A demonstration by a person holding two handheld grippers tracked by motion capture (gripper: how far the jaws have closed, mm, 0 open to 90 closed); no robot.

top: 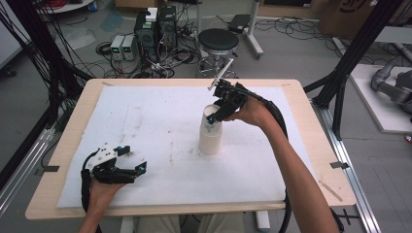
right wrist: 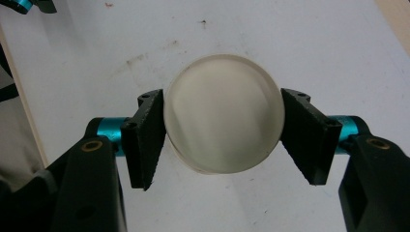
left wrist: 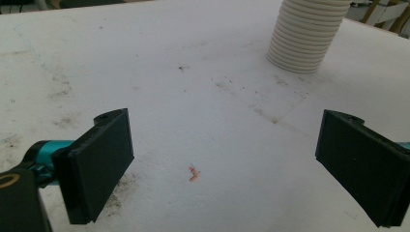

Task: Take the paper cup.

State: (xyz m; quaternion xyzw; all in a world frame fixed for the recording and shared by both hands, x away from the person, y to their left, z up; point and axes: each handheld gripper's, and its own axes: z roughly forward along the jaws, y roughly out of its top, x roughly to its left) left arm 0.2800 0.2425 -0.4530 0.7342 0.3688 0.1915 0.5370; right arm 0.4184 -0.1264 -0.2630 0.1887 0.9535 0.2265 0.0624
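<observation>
A stack of white paper cups [top: 210, 140] stands upright on the white sheet, right of the middle. My right gripper [top: 212, 118] comes down on it from above, and in the right gripper view its two pads [right wrist: 150, 137] press on opposite sides of the top cup's [right wrist: 220, 145] round rim. My left gripper [top: 136, 159] rests low near the front left of the sheet. Its jaws stand wide apart with nothing between them, pointing toward the ribbed cup stack [left wrist: 304, 38] farther off.
The white foam sheet [top: 145, 121] covers most of a wooden table [top: 311, 160]. A tiny red scrap [left wrist: 194, 174] lies on the sheet between the left jaws. A black stool [top: 218, 43] and computer boxes [top: 155, 29] stand on the floor beyond the far edge.
</observation>
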